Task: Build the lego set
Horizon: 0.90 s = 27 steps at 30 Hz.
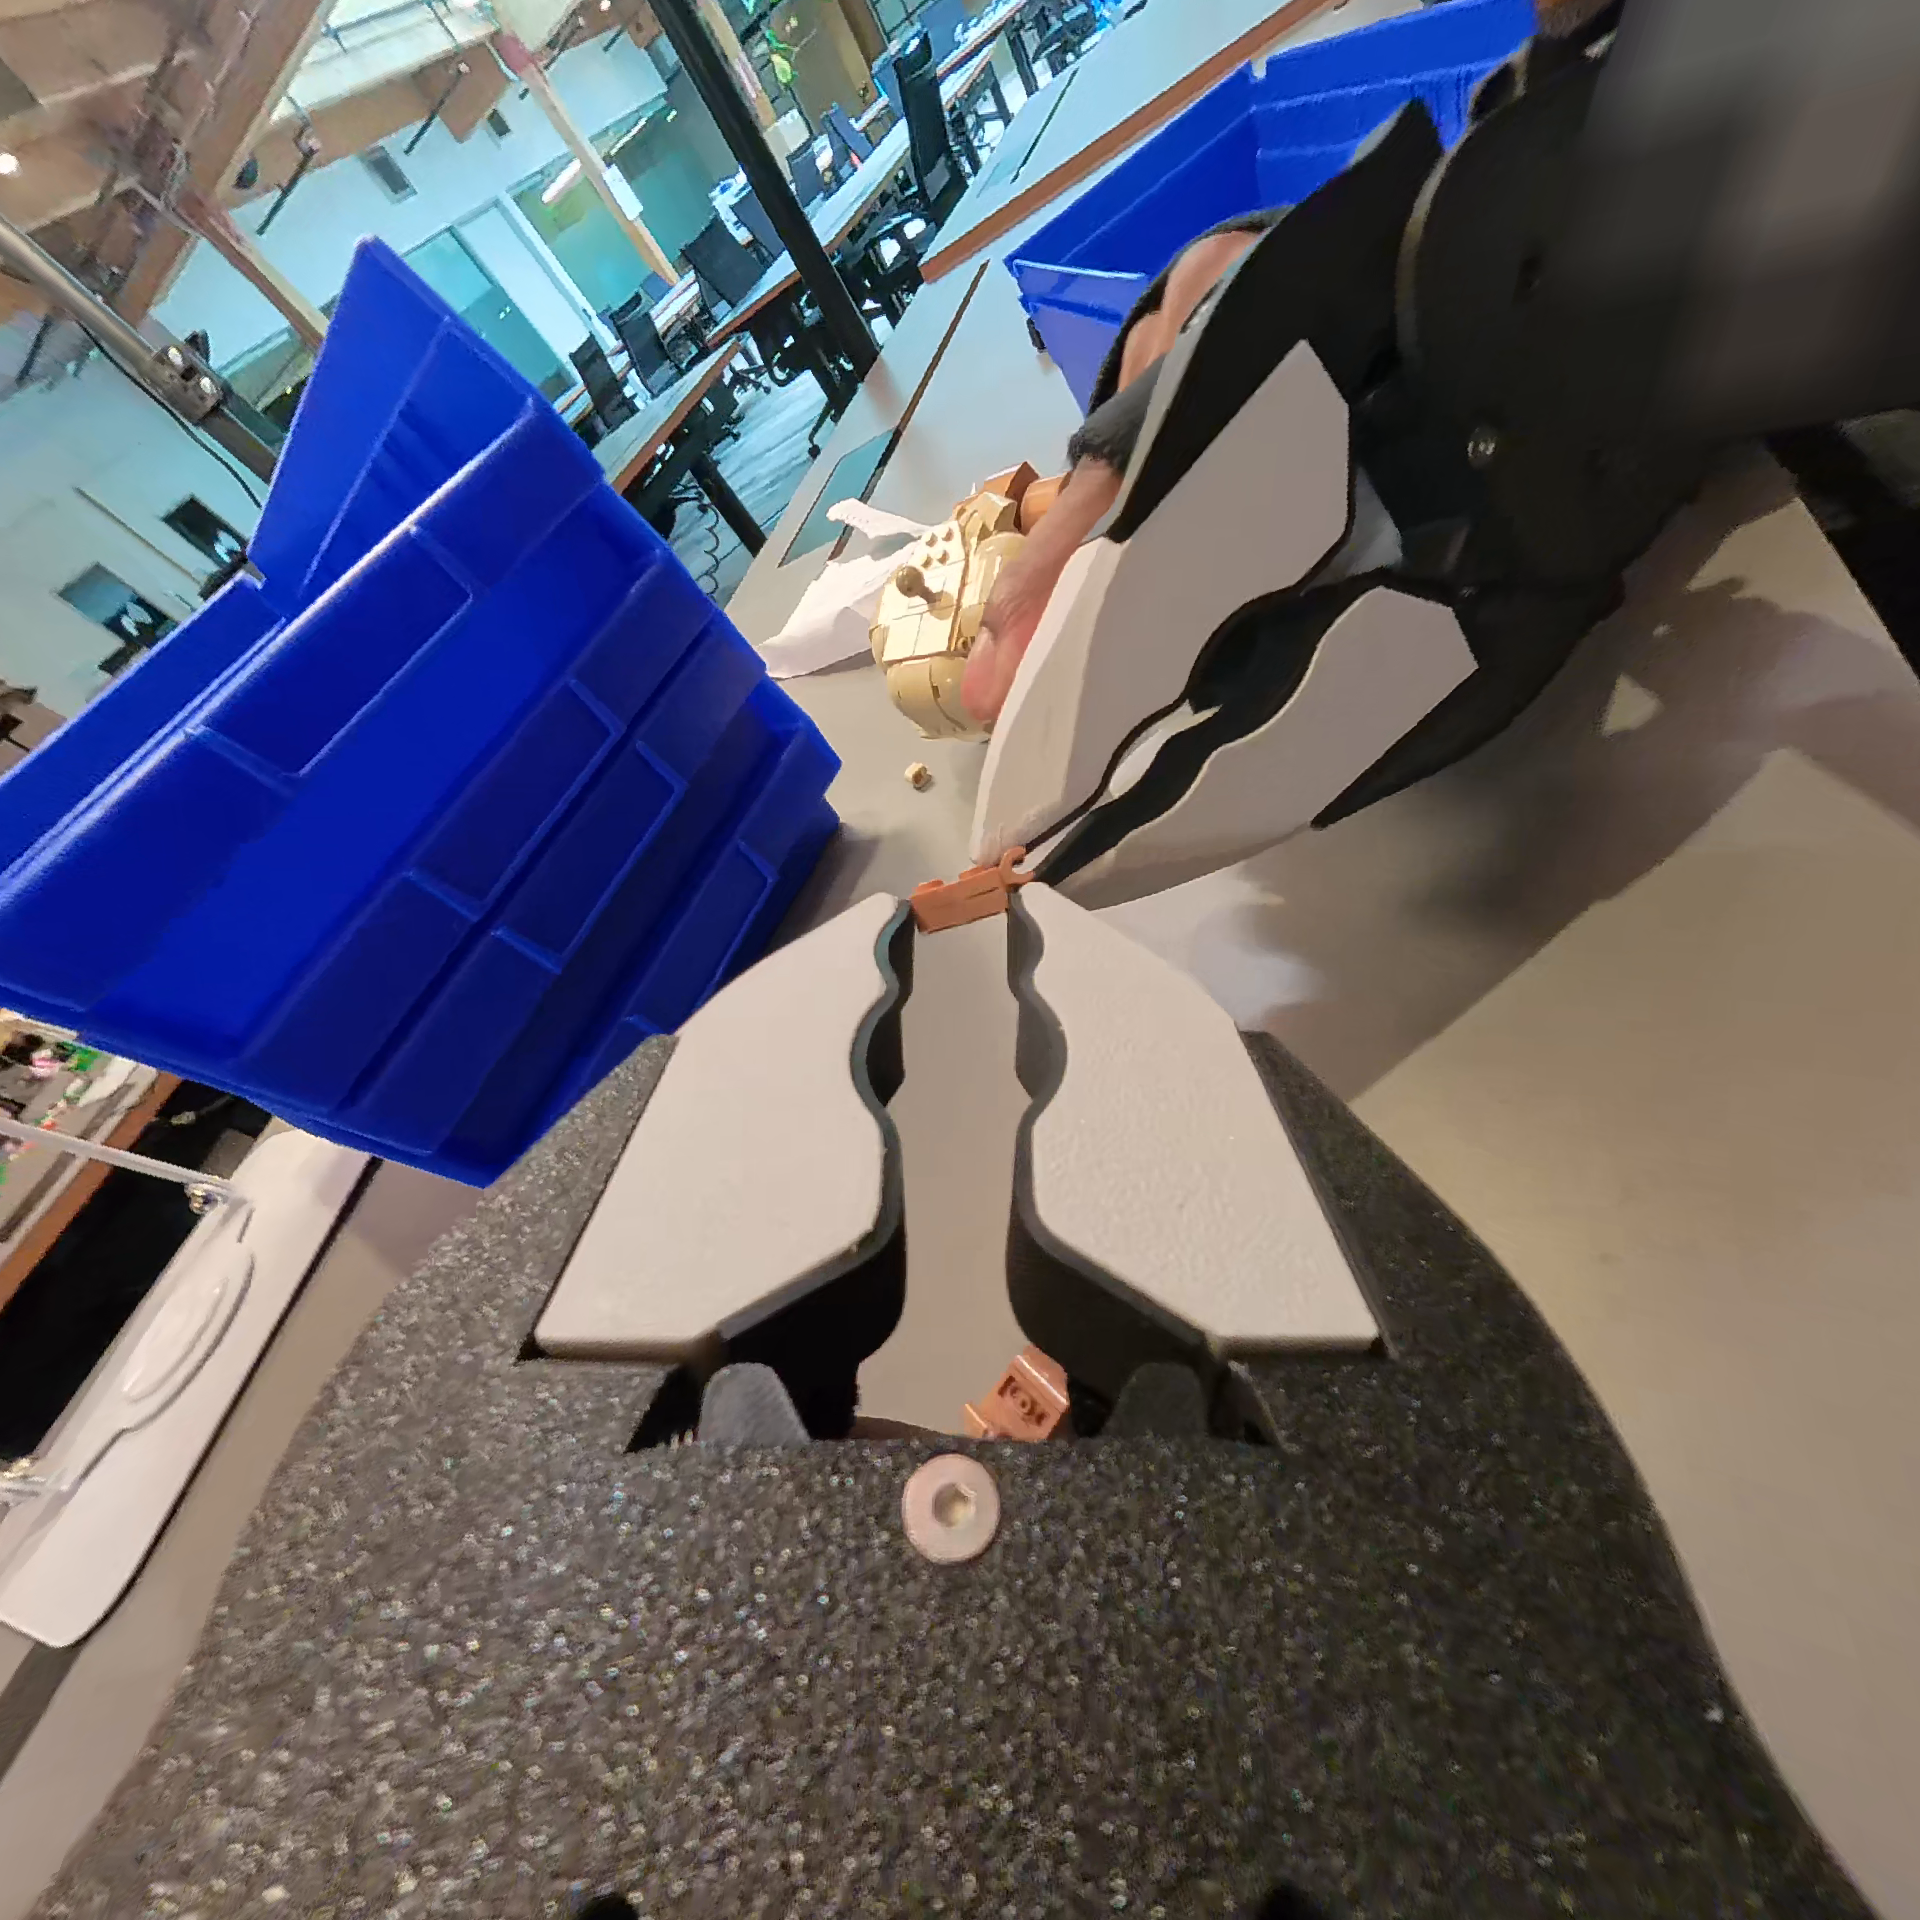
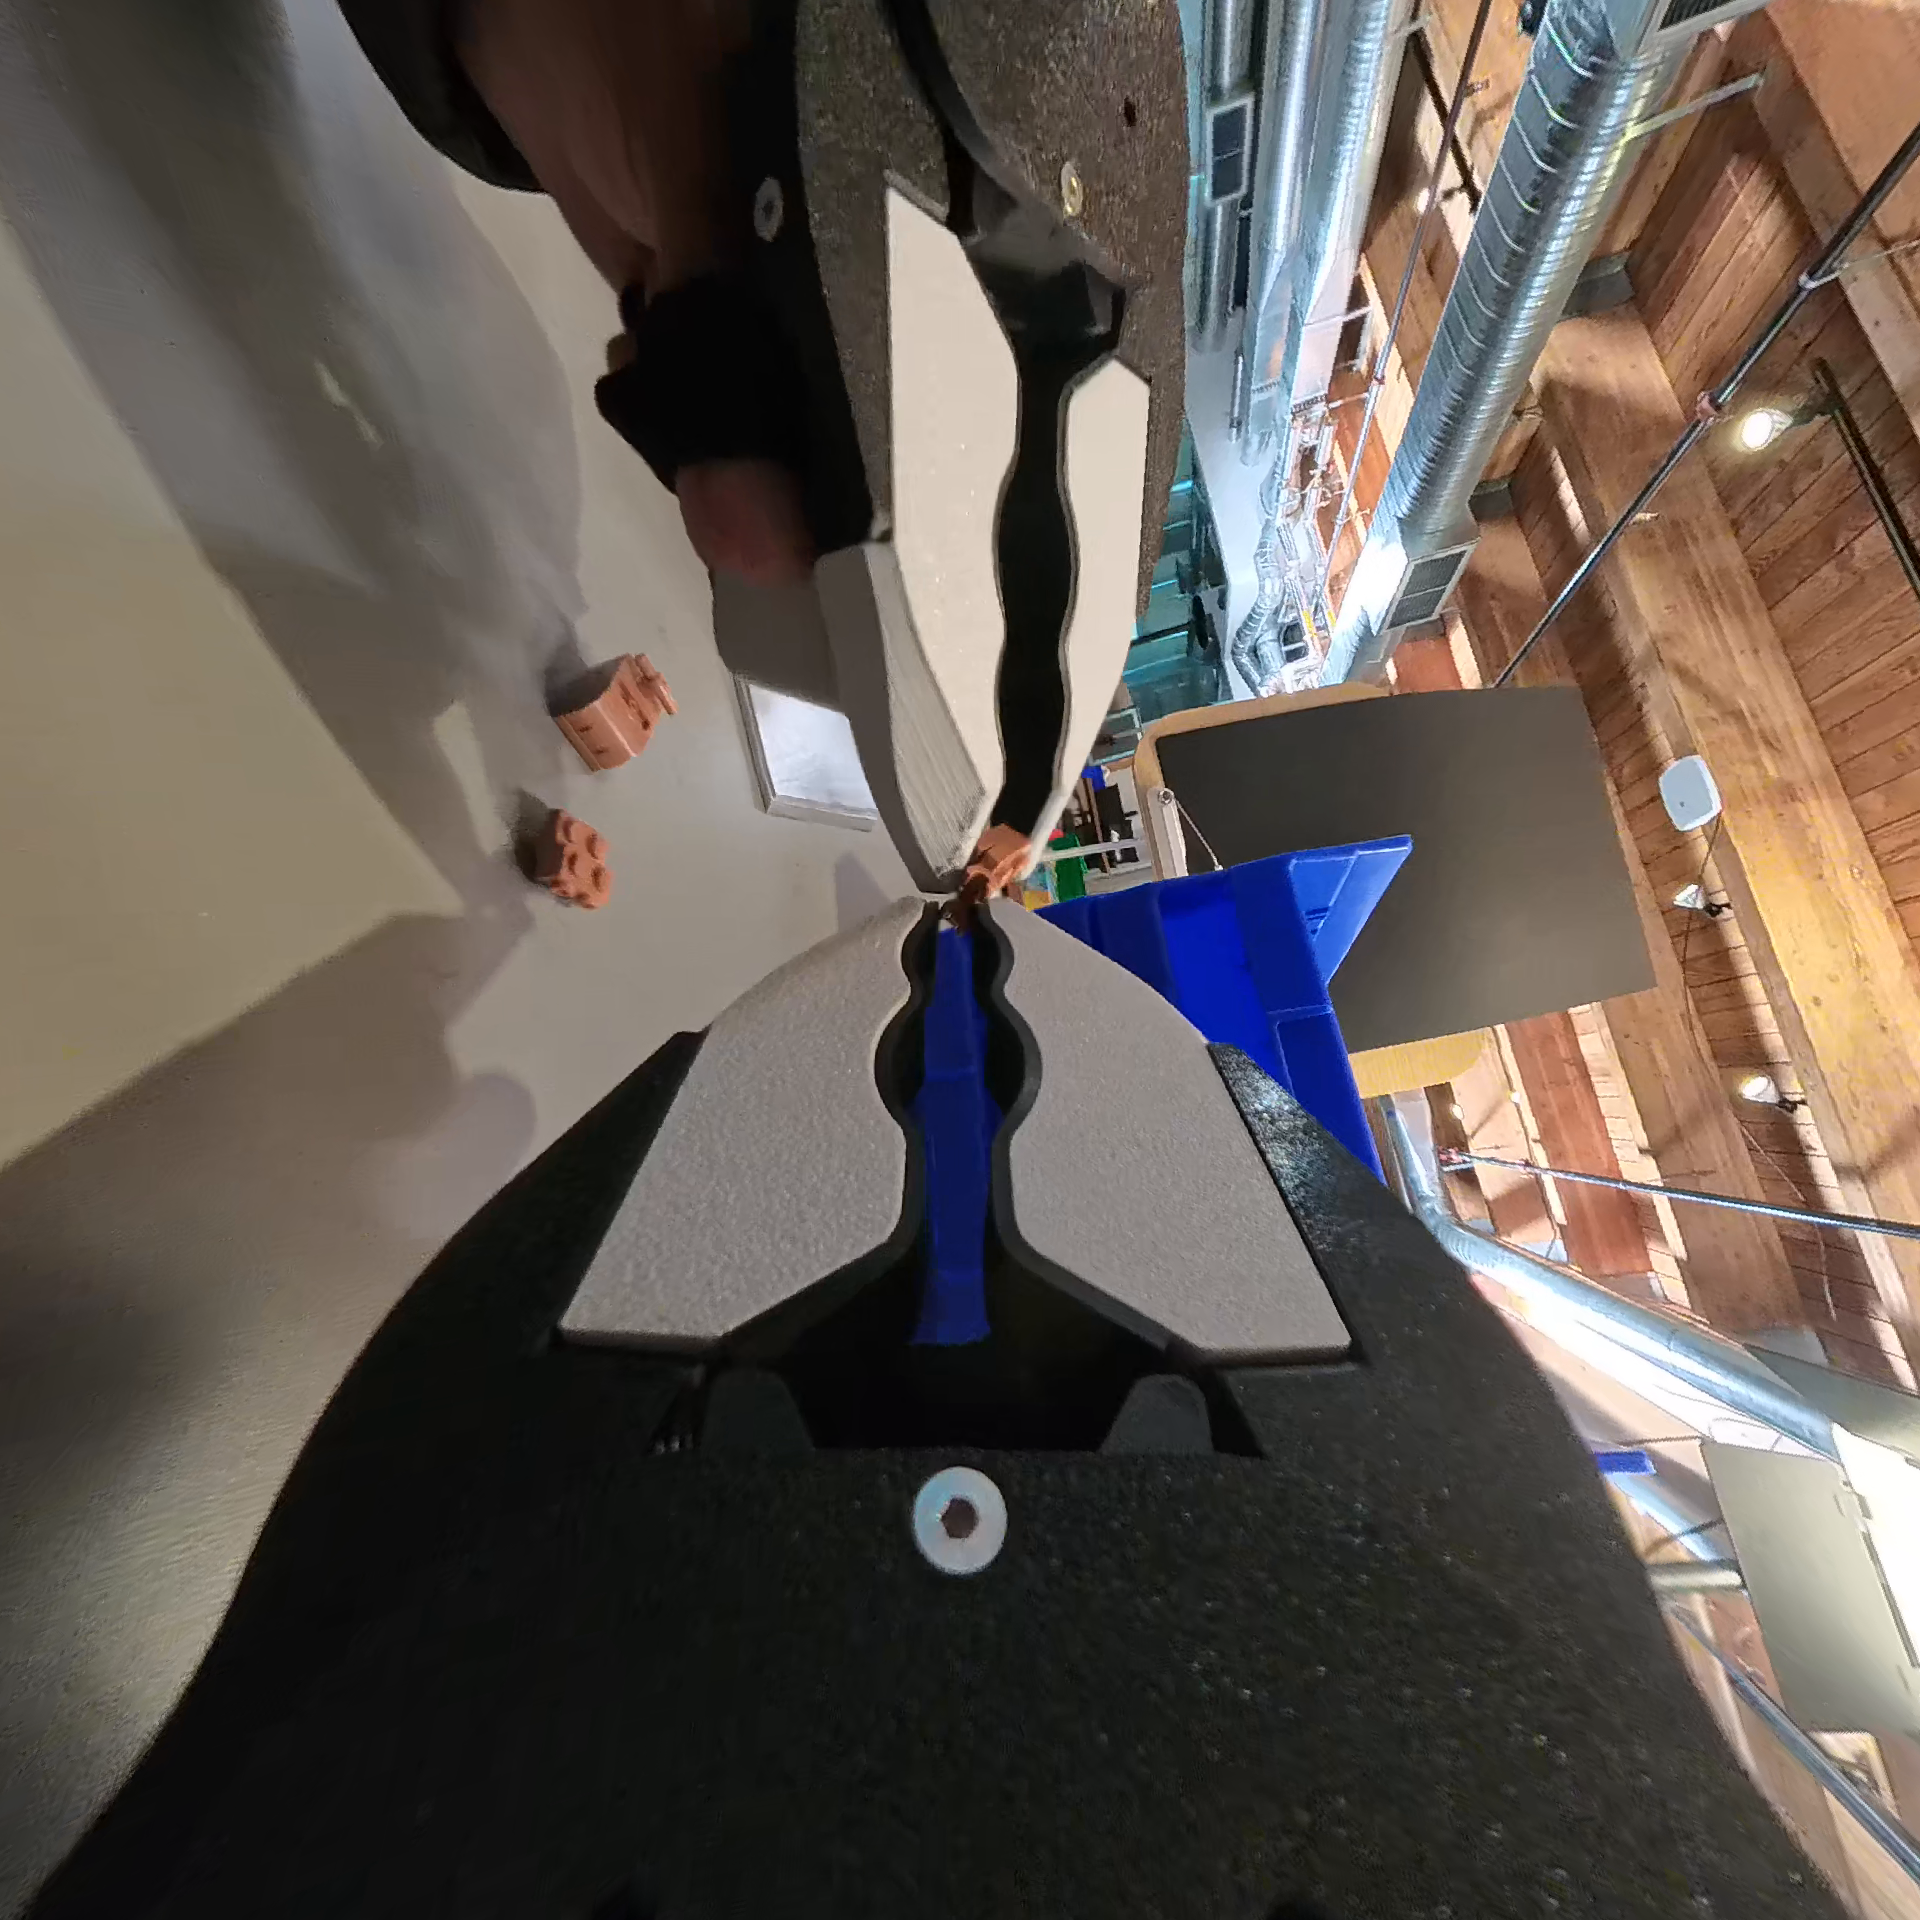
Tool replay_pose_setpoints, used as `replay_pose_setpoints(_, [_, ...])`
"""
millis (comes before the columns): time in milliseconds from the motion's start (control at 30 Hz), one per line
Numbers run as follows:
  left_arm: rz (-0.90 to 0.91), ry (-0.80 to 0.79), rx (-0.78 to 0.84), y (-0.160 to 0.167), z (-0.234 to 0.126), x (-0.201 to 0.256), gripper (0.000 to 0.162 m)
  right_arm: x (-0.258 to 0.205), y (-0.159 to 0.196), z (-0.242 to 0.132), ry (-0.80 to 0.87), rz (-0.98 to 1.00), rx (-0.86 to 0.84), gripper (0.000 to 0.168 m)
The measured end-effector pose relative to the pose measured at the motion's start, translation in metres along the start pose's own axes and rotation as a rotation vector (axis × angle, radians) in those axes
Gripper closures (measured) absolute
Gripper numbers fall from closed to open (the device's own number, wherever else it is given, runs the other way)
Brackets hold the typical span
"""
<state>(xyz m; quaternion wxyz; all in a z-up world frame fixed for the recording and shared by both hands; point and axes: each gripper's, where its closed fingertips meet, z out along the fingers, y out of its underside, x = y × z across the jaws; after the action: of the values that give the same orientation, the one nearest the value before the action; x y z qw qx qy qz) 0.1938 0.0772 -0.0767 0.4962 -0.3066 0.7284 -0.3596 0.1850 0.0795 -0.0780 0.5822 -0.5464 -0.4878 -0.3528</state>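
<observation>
grey worktop [image 1: 1558,1091] is carrying blue bins [image 1: 416,831], their contents hidden. left claw [image 1: 961,909] is clamping a small brown lego piece [image 1: 961,902]; right claw [image 2: 961,912] is pinching its clip end, tip to tip above the worktop. joining step, likely; next calls for aligned pressing. tan lego build [image 1: 935,623] is sitting toward the far edge.

A finger [image 1: 1023,592] hides part of the tan model [image 1: 935,634]. The blue bin [image 1: 416,790] runs off the left edge. A brown piece [image 1: 1023,1397] sits half hidden behind the left tool's body.
</observation>
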Motion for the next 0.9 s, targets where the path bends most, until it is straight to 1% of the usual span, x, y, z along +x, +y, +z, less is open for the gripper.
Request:
replay_pose_setpoints(233, [0.204,0.013,-0.027,0.002,-0.003,0.007,0.145,-0.008,-0.005,-0.004,-0.116,0.081,0.062,0.162])
replay_pose_setpoints(367, [0.261,0.012,-0.031,0.001,-0.004,0.009,0.145,-0.009,-0.006,-0.005,-0.155,0.134,0.082,0.163])
replay_pose_setpoints(467, [0.266,0.010,-0.038,0.001,-0.005,0.008,0.145,-0.008,-0.006,-0.005,-0.148,0.123,0.083,0.163])
replay_pose_setpoints(567, [0.159,0.018,-0.026,-0.001,-0.004,0.006,0.145,-0.004,-0.006,-0.004,-0.089,0.058,0.077,0.162])
replay_pose_setpoints(700, [-0.076,0.084,0.006,0.001,-0.003,0.005,0.145,-0.003,0.003,-0.001,-0.024,-0.056,0.014,0.161])
replay_pose_setpoints(733, [-0.140,0.106,0.022,0.000,-0.003,0.005,0.145,-0.003,0.006,0.000,-0.018,-0.070,-0.002,0.159])
replay_pose_setpoints(800, [-0.259,0.147,0.047,-0.002,-0.004,0.004,0.145,-0.003,0.006,0.000,-0.022,-0.061,0.004,0.158])
replay_pose_setpoints(900, [-0.373,0.209,0.066,-0.002,-0.005,0.005,0.145,-0.001,0.002,0.000,-0.015,-0.043,0.019,0.154])
